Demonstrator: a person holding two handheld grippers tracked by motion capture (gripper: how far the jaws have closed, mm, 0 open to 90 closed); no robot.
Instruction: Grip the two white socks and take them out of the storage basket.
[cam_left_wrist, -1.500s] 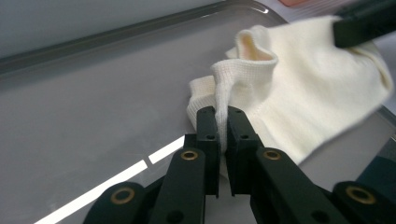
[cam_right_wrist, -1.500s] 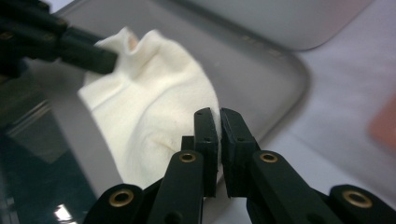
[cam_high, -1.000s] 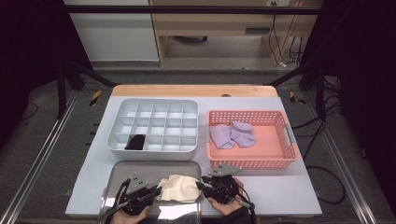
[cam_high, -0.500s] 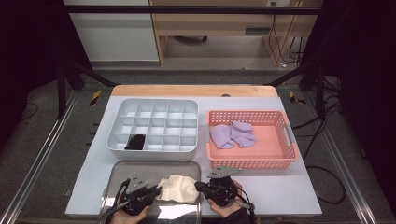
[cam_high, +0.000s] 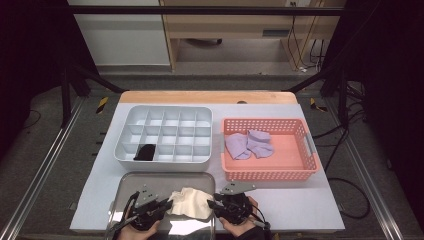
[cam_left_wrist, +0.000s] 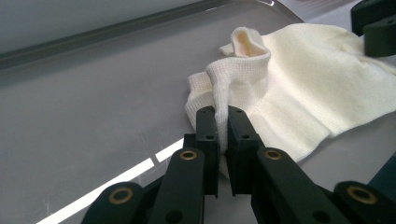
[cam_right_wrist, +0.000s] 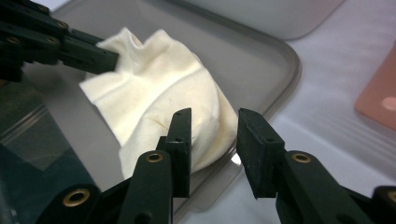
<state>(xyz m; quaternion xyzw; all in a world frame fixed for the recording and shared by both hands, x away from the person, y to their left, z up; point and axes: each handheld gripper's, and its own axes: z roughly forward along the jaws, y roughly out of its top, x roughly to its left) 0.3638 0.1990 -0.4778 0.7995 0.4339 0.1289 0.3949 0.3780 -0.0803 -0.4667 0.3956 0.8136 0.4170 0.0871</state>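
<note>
A cream sock (cam_high: 192, 202) lies crumpled on a metal tray (cam_high: 150, 180) at the near edge of the table. My left gripper (cam_left_wrist: 223, 116) is shut on the sock's ribbed cuff (cam_left_wrist: 219, 79), pinching a fold of it upright. My right gripper (cam_right_wrist: 214, 123) is at the other end of the sock (cam_right_wrist: 159, 79). Its jaws have just been opening and now stand apart, with the sock's rounded end lying loose at the gap and against the left jaw. In the high view the left gripper (cam_high: 167, 204) and right gripper (cam_high: 212, 204) face each other across the sock.
Behind the tray stands a white compartment box (cam_high: 165, 115) with a black item (cam_high: 146, 152) in one near-left cell. To its right a salmon basket (cam_high: 295, 172) holds purple socks (cam_high: 248, 144). The tray's rim (cam_right_wrist: 280, 51) curves just beyond the right gripper.
</note>
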